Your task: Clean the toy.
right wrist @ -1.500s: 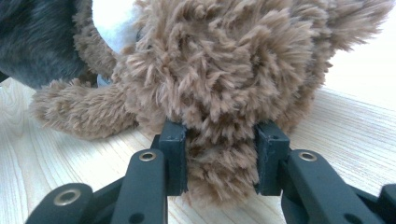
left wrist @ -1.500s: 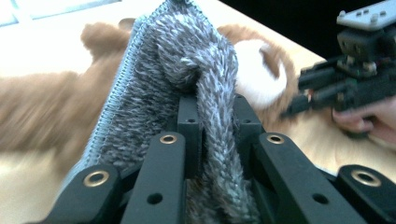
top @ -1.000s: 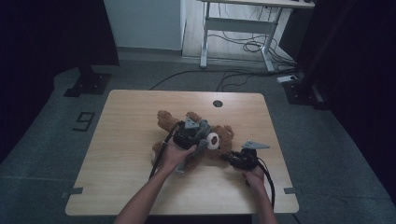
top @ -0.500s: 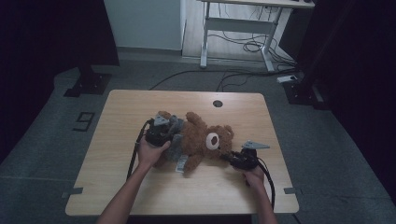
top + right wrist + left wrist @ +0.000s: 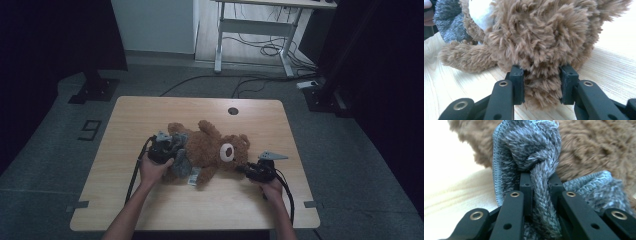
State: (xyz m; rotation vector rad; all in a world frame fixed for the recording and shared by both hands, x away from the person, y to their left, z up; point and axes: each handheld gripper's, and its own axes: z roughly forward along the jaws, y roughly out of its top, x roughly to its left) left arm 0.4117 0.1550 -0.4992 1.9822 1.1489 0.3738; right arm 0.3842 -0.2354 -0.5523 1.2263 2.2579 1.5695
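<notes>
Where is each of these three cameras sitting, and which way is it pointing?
High view: fixed above the person's side, looking forward and down on the table; both forearms enter from below, with the left tool and right tool.
Left gripper view: rides on the left tool, looking along its jaws, shut on grey cloth.
Right gripper view: rides on the right tool, looking along its jaws, clamped on the teddy bear.
Shared: all three show the bear and the grey cloth.
</notes>
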